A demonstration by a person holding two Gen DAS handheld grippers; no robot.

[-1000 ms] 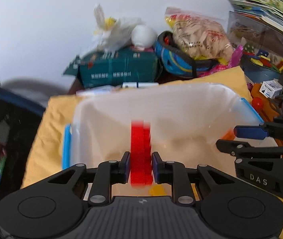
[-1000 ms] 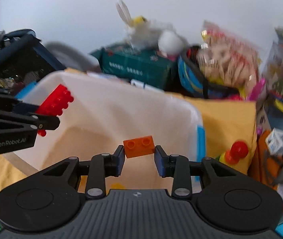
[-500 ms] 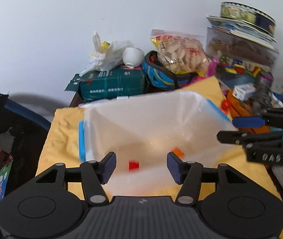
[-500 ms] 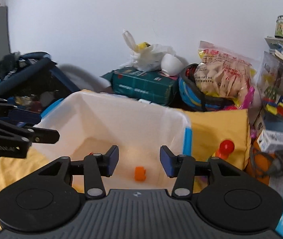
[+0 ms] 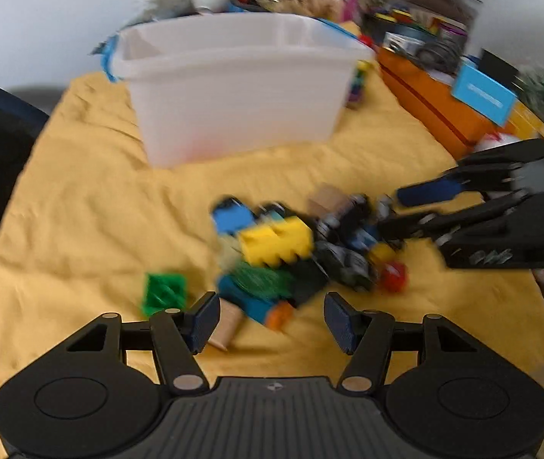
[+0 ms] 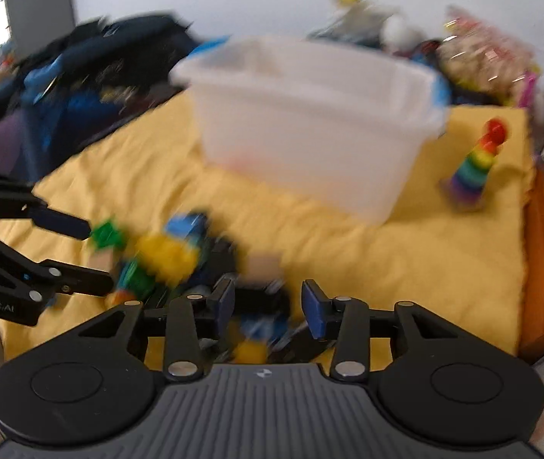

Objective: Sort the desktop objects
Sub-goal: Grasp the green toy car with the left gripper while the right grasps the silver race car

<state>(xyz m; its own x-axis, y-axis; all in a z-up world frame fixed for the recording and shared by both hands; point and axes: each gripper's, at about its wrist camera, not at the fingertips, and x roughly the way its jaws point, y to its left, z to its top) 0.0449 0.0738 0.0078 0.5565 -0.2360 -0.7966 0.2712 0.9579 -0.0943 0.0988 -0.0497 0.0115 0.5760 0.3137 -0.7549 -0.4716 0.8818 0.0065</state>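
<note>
A pile of toy bricks lies on the yellow cloth [image 5: 80, 210]: a yellow brick [image 5: 275, 241], a blue one [image 5: 231, 218], a green one [image 5: 164, 290], dark pieces [image 5: 344, 256] and a red piece [image 5: 394, 275]. My left gripper [image 5: 272, 321] is open and empty, low over the pile's near side. My right gripper [image 6: 268, 306] is open and empty over dark and blue pieces [image 6: 262, 325]; it also shows in the left wrist view [image 5: 405, 210]. The white bin [image 5: 233, 84] stands behind the pile. Both views are blurred.
A rainbow stacking toy [image 6: 474, 168] stands right of the bin [image 6: 310, 122]. An orange box [image 5: 432, 99] and clutter line the right side. Dark bags [image 6: 80, 76] lie at the left. A wooden cylinder [image 5: 226, 325] lies by my left fingers.
Both grippers let go of their bricks into the bin, the left a red one, the right an orange one. Both then pulled back and dropped down to the pile on the cloth.
</note>
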